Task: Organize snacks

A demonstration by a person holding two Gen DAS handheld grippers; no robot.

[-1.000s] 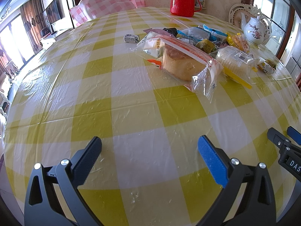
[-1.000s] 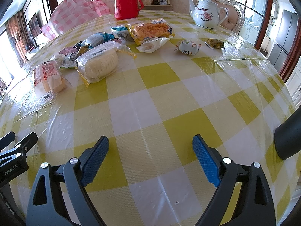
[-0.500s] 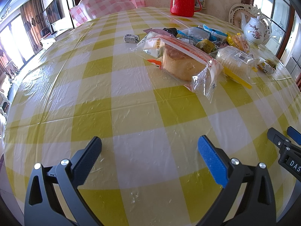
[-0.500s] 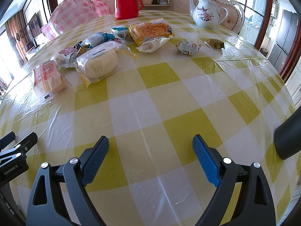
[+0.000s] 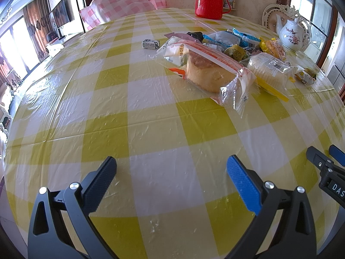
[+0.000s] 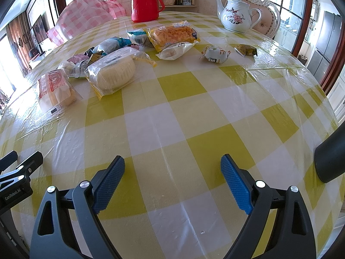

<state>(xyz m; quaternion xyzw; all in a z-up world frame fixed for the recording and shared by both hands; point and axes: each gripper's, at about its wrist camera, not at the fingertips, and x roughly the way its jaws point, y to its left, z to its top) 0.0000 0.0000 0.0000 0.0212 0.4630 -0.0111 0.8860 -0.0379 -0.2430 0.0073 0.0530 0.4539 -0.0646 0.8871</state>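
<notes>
**Both grippers waiting over bare cloth, snacks untouched**

Gripper number one, the left gripper (image 5: 171, 168), is hanging at the bottom of its frame with jaws spread wide and nothing between them; the right gripper (image 6: 172, 168) is doing the same in its own view. Both are sitting low over the checked tablecloth (image 5: 107, 108), well apart from the food, which suggests the sorting is not yet begun.

The snacks are lying scattered across the upper half of each frame. In the left view, the bagged sponge cake (image 5: 207, 73) is lying nearest, right of centre, with the white bun pack (image 5: 267, 71) just beside it toward the right edge. In the right view, the orange bread pack (image 6: 172, 34) is resting at top centre, and two small wrapped sweets (image 6: 215, 54) (image 6: 245, 50) are lying apart on the upper right.

A red flask (image 6: 145, 2) and a teapot (image 6: 236, 16) are standing at the top, behind the pile.

The loose spread is probably the reason for the open jaws: either gripper could be reaching for the nearest bag.
</notes>
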